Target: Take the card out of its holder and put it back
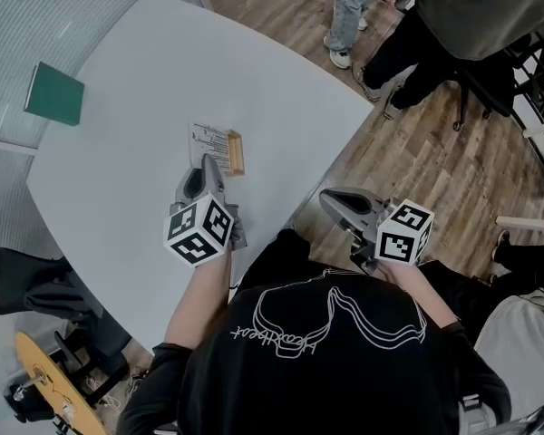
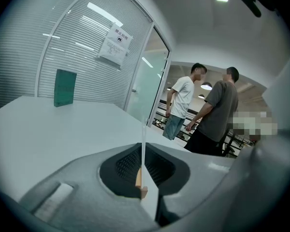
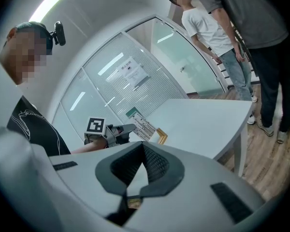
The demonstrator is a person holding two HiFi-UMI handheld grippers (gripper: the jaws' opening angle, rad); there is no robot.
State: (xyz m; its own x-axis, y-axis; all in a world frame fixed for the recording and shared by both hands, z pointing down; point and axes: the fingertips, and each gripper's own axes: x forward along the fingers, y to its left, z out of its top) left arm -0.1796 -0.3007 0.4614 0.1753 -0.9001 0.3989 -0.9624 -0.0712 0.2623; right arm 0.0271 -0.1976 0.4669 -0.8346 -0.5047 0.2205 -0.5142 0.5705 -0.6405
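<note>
Noting positions at this moment. The card [image 1: 207, 140] stands upright in its wooden holder [image 1: 236, 152] near the middle of the white table [image 1: 118, 188]. The holder's long axis runs near to far, and the card's plane follows the same line.

The left gripper [image 1: 208, 164] sits at the near end of the holder, pointing far and slightly down, so it looks straight along the card. In the left gripper view the card shows as one thin vertical line, edge-on, with the holder at its foot. The jaws are nearly together, one on each side of that near edge. This reads as a pinch on the card, though pad contact itself is hard to confirm. Cannot tell whether the card's bottom edge is fully seated in the slot or just above it.

The right gripper [image 1: 330, 199] is well apart to the right, off the table's near-right edge and over the floor. Its jaws are together with nothing between them. The left hand is plainly nearer and is the working one.

Judgement: the move hinges on keeping the card's plane in line with the slot. Travel should run straight up or down within that plane. Any roll of the gripper would lever the card sideways against the slot and could tip the light holder, which nothing steadies.
</note>
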